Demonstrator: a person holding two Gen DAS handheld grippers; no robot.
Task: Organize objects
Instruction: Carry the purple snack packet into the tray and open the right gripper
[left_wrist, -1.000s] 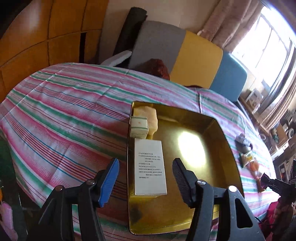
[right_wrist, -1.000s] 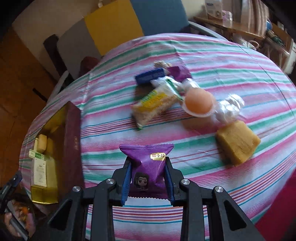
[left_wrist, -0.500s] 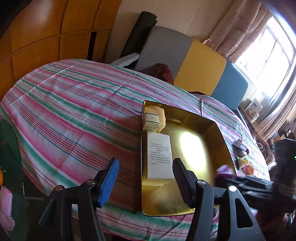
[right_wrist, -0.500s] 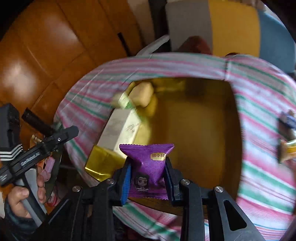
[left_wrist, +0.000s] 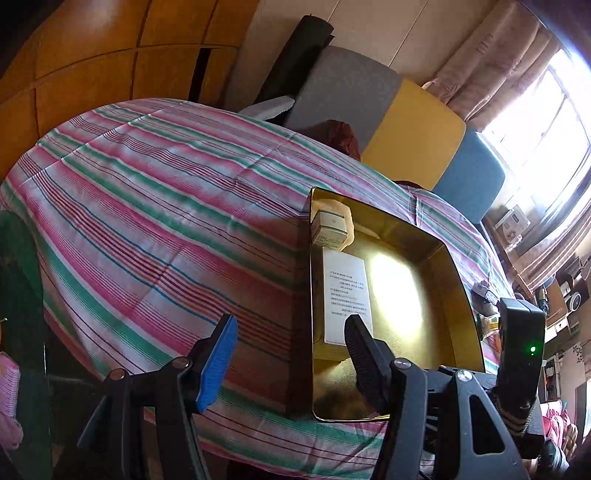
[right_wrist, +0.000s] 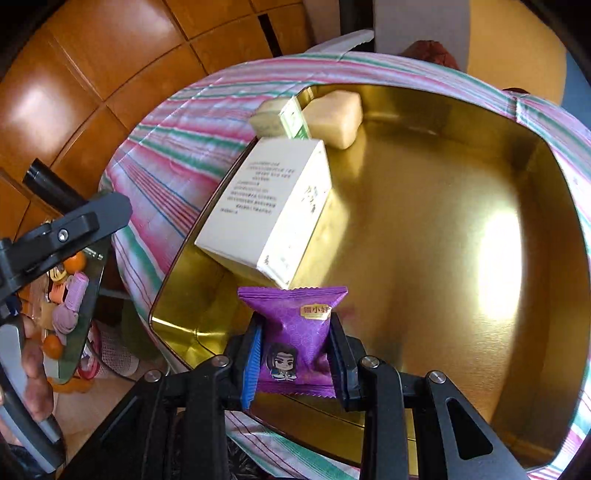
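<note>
Gripping crinkly purple packet (right_wrist: 295, 339), glossy gold tin (right_wrist: 436, 229)

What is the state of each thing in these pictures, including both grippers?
Purple snack packet: pinched upright in the right gripper, above the tin.
Gold tin: open, mostly bare.
White box: lying flat by the tin's wall.
Small green box: in the tin's corner.
Left gripper: open, holding nothing.
</note>
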